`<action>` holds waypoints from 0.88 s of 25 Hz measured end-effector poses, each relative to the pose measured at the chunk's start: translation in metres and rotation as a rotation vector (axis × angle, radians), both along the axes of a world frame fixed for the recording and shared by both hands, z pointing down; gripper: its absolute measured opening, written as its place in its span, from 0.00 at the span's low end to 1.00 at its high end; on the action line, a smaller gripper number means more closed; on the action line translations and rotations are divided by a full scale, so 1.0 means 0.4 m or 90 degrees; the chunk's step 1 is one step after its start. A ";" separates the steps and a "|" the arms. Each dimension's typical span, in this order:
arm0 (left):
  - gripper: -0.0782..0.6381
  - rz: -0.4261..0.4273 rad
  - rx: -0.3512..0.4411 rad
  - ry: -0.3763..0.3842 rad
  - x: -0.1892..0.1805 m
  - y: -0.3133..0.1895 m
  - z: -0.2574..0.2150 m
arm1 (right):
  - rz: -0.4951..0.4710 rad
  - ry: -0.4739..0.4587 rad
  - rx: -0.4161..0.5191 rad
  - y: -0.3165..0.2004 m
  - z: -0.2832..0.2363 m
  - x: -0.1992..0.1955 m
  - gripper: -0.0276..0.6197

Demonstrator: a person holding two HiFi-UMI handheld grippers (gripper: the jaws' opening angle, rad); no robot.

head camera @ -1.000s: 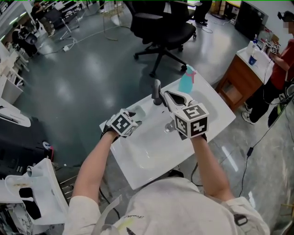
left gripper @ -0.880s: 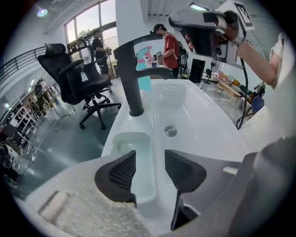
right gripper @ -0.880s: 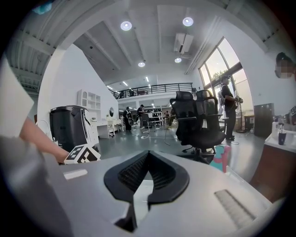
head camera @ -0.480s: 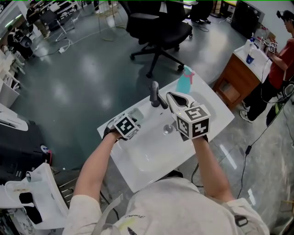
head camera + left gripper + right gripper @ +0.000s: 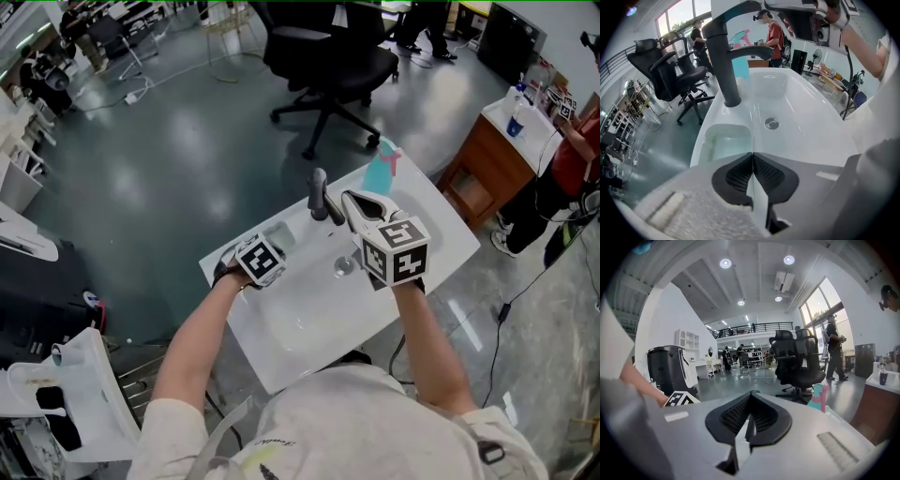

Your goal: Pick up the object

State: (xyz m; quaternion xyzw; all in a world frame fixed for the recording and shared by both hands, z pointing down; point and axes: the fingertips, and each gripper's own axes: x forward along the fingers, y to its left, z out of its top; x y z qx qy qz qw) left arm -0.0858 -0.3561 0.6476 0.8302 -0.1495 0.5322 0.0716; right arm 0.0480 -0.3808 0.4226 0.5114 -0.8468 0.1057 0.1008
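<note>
In the head view my left gripper (image 5: 264,253) sits low on the left ledge of the white sink (image 5: 309,328), at the clear dish (image 5: 282,233), while my right gripper (image 5: 352,199) hangs by the faucet (image 5: 320,192); I judge the grasp is the step in hand. The left gripper view shows its jaws, which have just been closing, drawn together at the dish's near rim with nothing visible between the pads, so next I'd lift gently and check that the dish follows. The right gripper view shows those jaws together and empty, and I can read no writing anywhere, only square markers.

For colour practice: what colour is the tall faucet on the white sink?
The faucet is dark grey; best in left gripper view.
</note>
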 end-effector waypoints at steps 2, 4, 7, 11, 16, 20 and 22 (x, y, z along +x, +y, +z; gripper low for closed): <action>0.13 -0.008 -0.006 -0.003 -0.007 0.010 0.001 | -0.005 -0.001 0.001 0.001 -0.002 -0.003 0.05; 0.12 -0.022 -0.010 0.004 -0.013 0.016 -0.001 | -0.010 -0.001 0.000 0.001 -0.005 -0.008 0.05; 0.12 -0.034 0.005 0.027 -0.009 0.011 -0.020 | -0.019 -0.003 0.002 -0.002 -0.011 -0.019 0.05; 0.12 -0.051 0.030 0.051 -0.007 -0.002 -0.061 | -0.035 -0.006 0.006 -0.006 -0.018 -0.038 0.05; 0.12 -0.083 0.061 0.074 -0.017 -0.022 -0.124 | -0.057 -0.008 0.011 -0.007 -0.029 -0.061 0.05; 0.12 -0.111 0.086 0.078 -0.040 -0.035 -0.177 | -0.072 -0.010 0.012 -0.011 -0.034 -0.078 0.05; 0.12 -0.119 0.109 0.088 -0.043 -0.043 -0.210 | -0.079 -0.010 0.013 -0.012 -0.037 -0.087 0.05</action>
